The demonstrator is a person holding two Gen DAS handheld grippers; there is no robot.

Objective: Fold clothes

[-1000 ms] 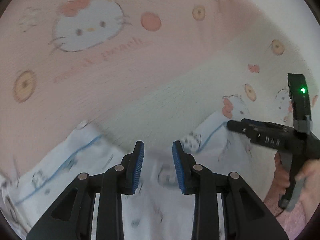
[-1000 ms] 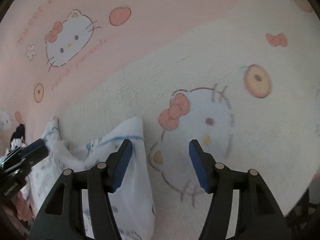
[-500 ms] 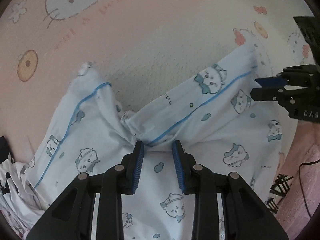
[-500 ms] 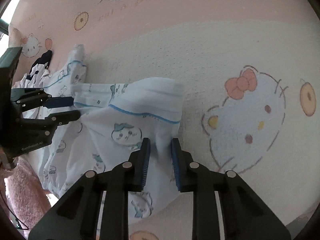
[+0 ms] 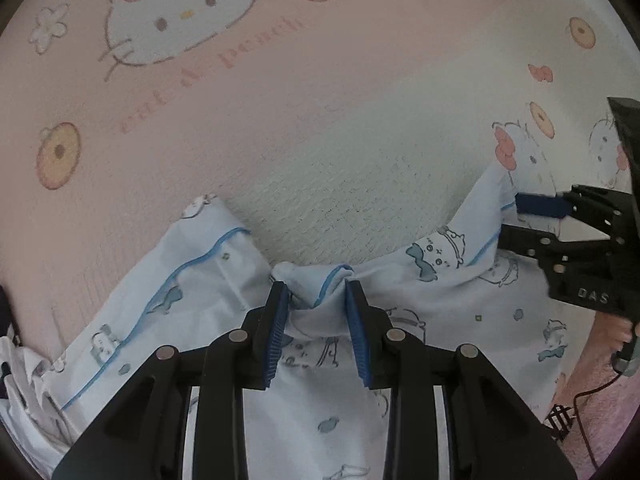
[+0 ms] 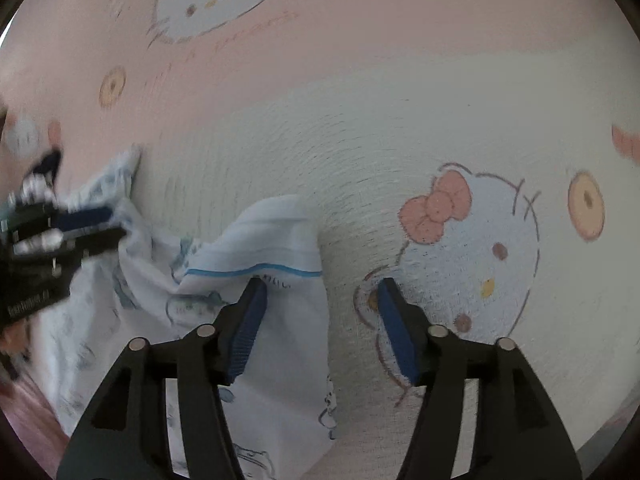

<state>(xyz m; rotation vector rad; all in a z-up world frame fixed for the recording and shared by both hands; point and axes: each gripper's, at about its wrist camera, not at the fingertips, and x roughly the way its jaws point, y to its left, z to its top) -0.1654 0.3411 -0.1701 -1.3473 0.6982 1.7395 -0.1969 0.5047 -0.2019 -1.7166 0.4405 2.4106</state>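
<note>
We have the pale blue printed garment (image 5: 420, 320) lying rumpled on the pink and cream cartoon-cat blanket (image 5: 320, 120), its blue-piped edge bunched toward us. Our left gripper (image 5: 314, 320) has a gathered knot of that edge sitting between its fingers, which stand a little apart; we cannot tell whether they truly pinch it. Our right gripper (image 6: 320, 320) has its fingers spread wide over the garment's corner, one finger above cloth and the other above bare blanket, holding nothing. The risk, as we judge it, is uneven hold: if the left side lifts while the right has no grip, the cloth may slide out, twist, or drag the blanket's surface into the fold.
</note>
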